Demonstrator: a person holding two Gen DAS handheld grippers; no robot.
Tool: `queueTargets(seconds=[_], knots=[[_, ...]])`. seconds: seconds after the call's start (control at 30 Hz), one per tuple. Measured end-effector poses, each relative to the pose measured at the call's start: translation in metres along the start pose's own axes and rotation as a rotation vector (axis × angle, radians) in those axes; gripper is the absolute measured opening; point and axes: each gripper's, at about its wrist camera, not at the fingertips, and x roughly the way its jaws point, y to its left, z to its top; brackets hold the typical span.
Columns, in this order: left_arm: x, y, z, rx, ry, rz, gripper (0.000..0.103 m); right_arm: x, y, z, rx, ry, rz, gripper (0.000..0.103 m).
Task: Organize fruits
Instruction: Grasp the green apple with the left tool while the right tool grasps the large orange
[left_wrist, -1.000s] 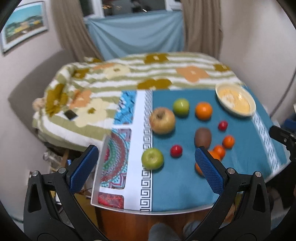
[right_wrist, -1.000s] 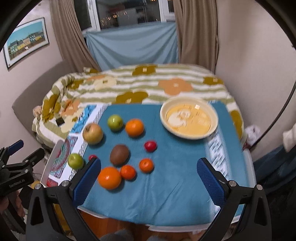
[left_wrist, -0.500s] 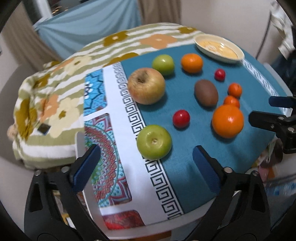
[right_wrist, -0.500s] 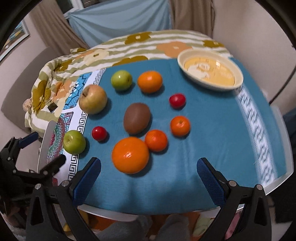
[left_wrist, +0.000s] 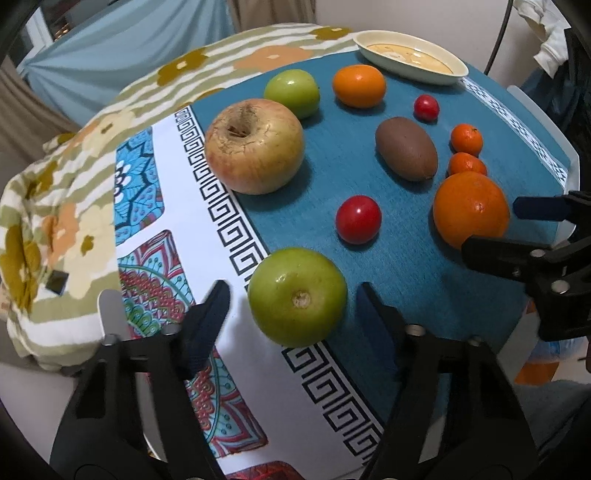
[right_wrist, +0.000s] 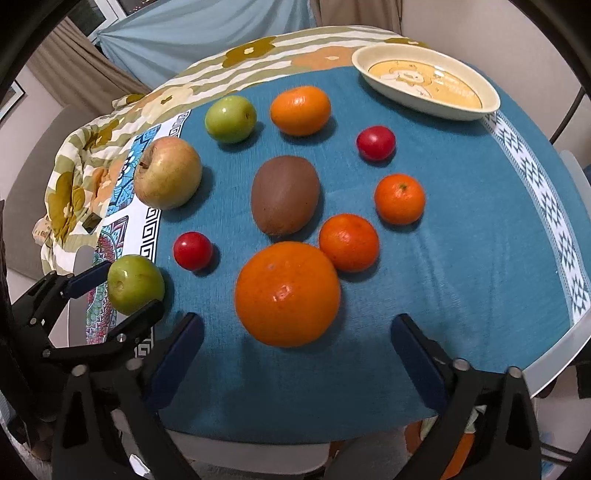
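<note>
Broadly, the table carries a teal cloth that hangs over its near edge, with a bare rim showing at the right. A cream dish sits at the far right corner, well apart from the fruit, with open cloth between. The big orange lies nearest the front edge, just ahead of the right gripper, whose jaws are spread wide and hold nothing. The yellow apple rests by the patterned border. The near green apple sits on that border between the wide-spread fingers of the left gripper, not clamped. A small red fruit lies just beyond it
</note>
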Motion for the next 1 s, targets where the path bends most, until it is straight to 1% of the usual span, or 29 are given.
queueTargets(seconds=[0.03,0.07,0.2,0.3,0.33,0.4,0.67,0.7,0.73,0.77,1.0], knots=[[0.001,0.0,0.0,0.0,0.003,-0.006,0.059,0.001,0.0,0.0,0.003,0.001,-0.001,0.094],[0.003,-0.001,0.0,0.0,0.01,-0.014,0.058,0.002,0.0,0.0,0.007,0.003,0.0,0.092],[0.002,-0.003,-0.001,0.009,0.008,-0.011,0.058,0.005,0.0,0.001,0.014,0.005,0.002,0.09],[-0.001,-0.001,-0.004,0.0,0.006,-0.019,0.058,0.008,0.004,0.001,0.007,0.009,0.0,0.085],[-0.001,0.0,-0.005,-0.003,0.005,-0.021,0.058,0.009,0.004,0.001,0.005,0.011,0.0,0.08],[-0.003,0.002,-0.008,-0.008,0.006,-0.02,0.058,0.012,0.005,0.002,0.003,0.017,0.002,0.074],[-0.008,0.009,-0.016,-0.045,0.01,-0.009,0.058,0.011,0.005,0.004,-0.019,0.007,-0.016,0.073],[-0.008,0.01,-0.017,-0.051,0.009,-0.008,0.058,0.011,0.005,0.003,-0.024,0.006,-0.017,0.07],[-0.009,0.01,-0.018,-0.058,0.007,-0.006,0.058,0.014,0.01,0.006,-0.033,0.009,-0.015,0.058],[-0.01,0.011,-0.019,-0.066,0.003,-0.005,0.058,0.015,0.01,0.007,-0.046,0.008,-0.024,0.056],[-0.028,0.019,-0.017,-0.114,-0.027,0.0,0.058,-0.002,0.014,0.008,-0.081,-0.047,-0.011,0.055]])
